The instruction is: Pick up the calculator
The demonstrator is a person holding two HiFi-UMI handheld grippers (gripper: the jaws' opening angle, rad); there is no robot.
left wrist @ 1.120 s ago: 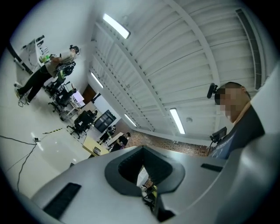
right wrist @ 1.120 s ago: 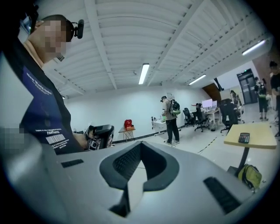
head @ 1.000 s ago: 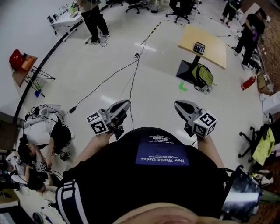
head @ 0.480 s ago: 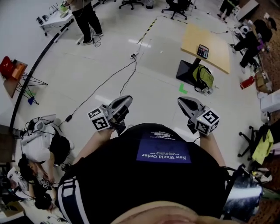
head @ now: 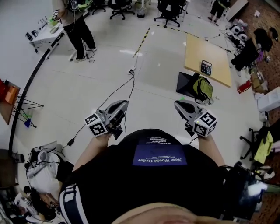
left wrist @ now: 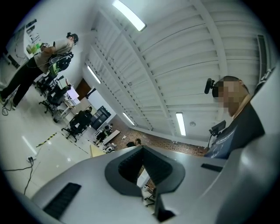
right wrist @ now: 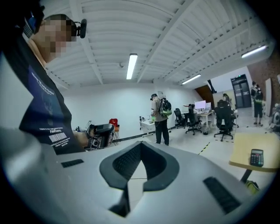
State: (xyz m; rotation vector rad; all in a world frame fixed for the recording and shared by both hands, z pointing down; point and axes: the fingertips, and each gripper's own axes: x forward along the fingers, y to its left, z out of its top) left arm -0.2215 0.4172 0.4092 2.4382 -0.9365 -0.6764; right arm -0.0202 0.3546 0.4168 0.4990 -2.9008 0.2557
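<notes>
The calculator (head: pixel 206 67) is small and dark and lies on a light wooden table (head: pixel 210 50) far ahead at the right in the head view. It also shows in the right gripper view, as the calculator (right wrist: pixel 257 157) on the table's edge (right wrist: pixel 243 153) at the far right. My left gripper (head: pixel 124 104) and right gripper (head: pixel 178 104) are held side by side in front of the person's body, both far short of the table. Each is shut with nothing in it. The left gripper (left wrist: pixel 142 148) points up toward the ceiling, and the right gripper (right wrist: pixel 141 144) points across the room.
A green backpack (head: pixel 202 86) leans at the table's black base (head: pixel 186 82). A cable (head: pixel 127 87) runs along the white floor ahead. A person (head: pixel 72 22) stands at the far left, office chairs (head: pixel 168 8) at the back. Gear and bags (head: pixel 43 166) lie at the lower left.
The whole view has advanced across the floor: the table and calculator sit lower and nearer in the head view. Both grippers keep their pose in front of the body and stay shut.
</notes>
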